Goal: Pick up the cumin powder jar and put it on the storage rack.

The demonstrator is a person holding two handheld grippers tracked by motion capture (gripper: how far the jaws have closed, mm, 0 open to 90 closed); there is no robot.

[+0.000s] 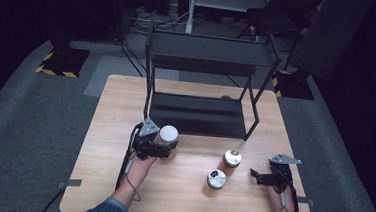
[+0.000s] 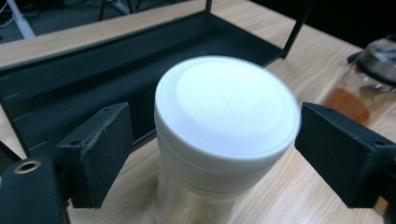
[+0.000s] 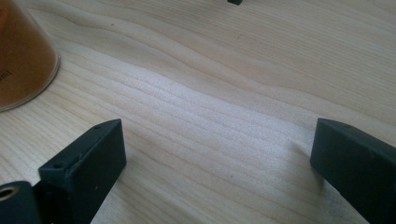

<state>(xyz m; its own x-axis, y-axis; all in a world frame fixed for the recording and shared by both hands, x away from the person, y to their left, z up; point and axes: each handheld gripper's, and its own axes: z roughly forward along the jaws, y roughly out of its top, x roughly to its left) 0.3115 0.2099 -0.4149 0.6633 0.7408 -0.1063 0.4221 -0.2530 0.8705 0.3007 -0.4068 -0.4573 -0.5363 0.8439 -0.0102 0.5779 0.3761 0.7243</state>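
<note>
Jar: we see a white-lidded jar upright on the wooden surface, just in front of the black shelf rack, at about 9 o'clock from the two orange spice jars.
Left hand-held gripper: the left hand-held gripper has its jaws on either side of the lid, not quite touching; a sliver of gap shows on each flank in the left gripper view.
Right hand-held gripper: the right hand-held gripper has its jaws wide apart over bare wood, nothing between them, at 3 o'clock from the spice jars.
Handling: we judge the lid to be smooth, stiff plastic and the body below clear and rigid, likely light, with contents we cannot make out. Slippery if pinched only on the lid rim.
Where to take hold: we would grip across the lid's straight side wall or just below it, pads square on opposite sides.
</note>
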